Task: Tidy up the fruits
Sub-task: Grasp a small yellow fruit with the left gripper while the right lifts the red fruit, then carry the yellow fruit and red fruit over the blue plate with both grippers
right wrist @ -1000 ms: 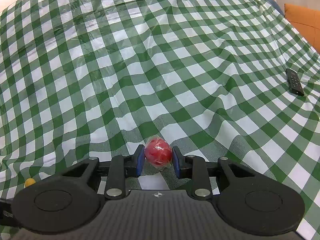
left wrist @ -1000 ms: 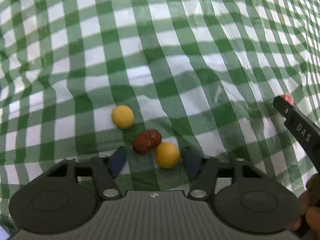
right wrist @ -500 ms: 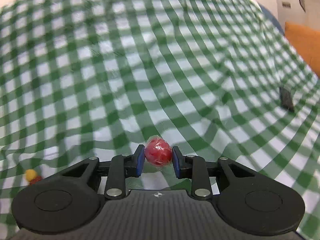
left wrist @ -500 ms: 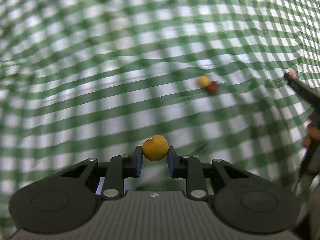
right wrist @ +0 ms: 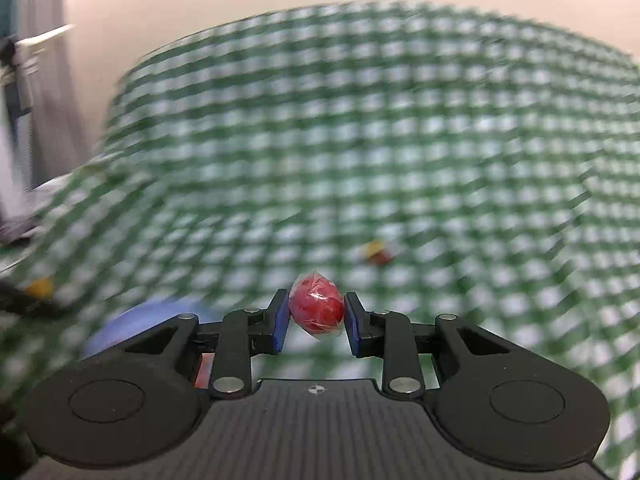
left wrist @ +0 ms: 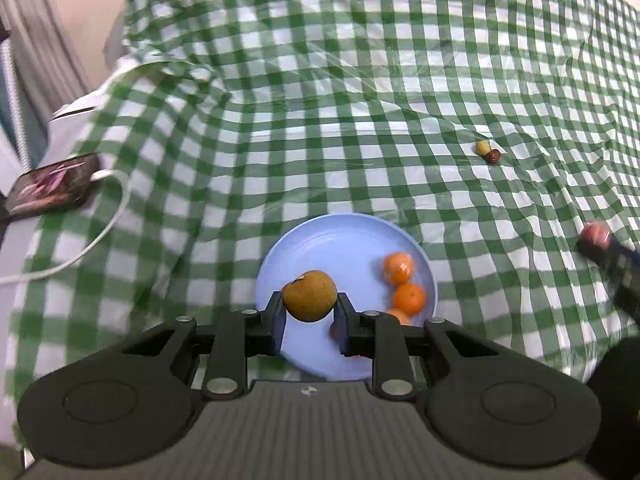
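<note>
My left gripper is shut on a yellow-brown round fruit and holds it above the near part of a light blue plate. Three oranges lie on the plate's right side. My right gripper is shut on a red fruit in clear wrap; it also shows at the right edge of the left wrist view. A small yellow fruit and a dark red fruit lie together on the cloth, far right. The right wrist view is blurred; the plate shows low left.
A green and white checked cloth covers the table, wrinkled at the far left. A phone with a white cable lies at the left edge. Curtain and wall stand beyond the left corner.
My left gripper took the yellow-brown fruit from beside the other two and carried it left to above the blue plate. My right gripper swung left with the red fruit still held.
</note>
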### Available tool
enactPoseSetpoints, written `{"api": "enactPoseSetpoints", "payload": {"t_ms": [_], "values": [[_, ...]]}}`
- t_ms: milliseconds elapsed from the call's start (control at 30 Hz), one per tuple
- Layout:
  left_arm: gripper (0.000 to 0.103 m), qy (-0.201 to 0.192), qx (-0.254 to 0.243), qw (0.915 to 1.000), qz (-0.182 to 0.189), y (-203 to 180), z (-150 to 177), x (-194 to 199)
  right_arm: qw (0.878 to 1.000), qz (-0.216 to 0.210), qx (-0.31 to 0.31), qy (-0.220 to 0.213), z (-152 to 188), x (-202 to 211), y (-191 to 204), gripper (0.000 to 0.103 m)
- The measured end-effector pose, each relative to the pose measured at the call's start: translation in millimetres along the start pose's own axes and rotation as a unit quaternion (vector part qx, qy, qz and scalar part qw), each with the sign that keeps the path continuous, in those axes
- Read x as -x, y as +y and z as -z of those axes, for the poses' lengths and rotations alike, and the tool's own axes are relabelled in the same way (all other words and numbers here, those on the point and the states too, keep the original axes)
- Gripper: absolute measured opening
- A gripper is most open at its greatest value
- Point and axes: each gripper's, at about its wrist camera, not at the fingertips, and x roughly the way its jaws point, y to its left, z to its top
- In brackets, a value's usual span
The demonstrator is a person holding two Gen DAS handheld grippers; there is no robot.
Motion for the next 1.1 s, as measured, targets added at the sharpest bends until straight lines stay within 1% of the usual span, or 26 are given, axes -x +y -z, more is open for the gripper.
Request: {"api": "enactPoseSetpoints", "payload": {"t_ms": [100,233,367,467,633,867,1100], "values": [[0.028,-0.013,0.002,0.9999,-0.006,10.0,19.9,15.8,0.999,-0.04,0.025,0.028,15.2,23.1,36.2,0.03],[0.028,-0.025,0.018,0.9995,0.004,24.8,45.1,32.8,0.993,-0.067,0.082,0.048,31.6,46.6,80.3,0.03],[0.028,-0.036,0.022,0.9991,0.007,32.3,61.6,42.1,0.99,-0.073,0.112,0.049,38.9,63.1,107.9,0.03],[0.028,-0.043,0.03,0.9986,0.011,39.0,66.8,45.5,0.988,-0.072,0.127,0.049,41.2,71.4,122.3,0.03],[0.028,-0.054,0.047,0.9973,0.018,49.2,69.0,47.7,0.987,-0.065,0.141,0.053,45.4,79.4,132.1,0.03],[0.028,-0.058,0.066,0.996,0.019,60.7,71.1,46.5,0.983,-0.063,0.16,0.06,44.6,77.0,138.6,0.03],[0.028,-0.054,0.069,0.9959,0.022,67.6,68.9,39.0,0.982,-0.062,0.163,0.067,44.1,72.3,139.9,0.03]]}}
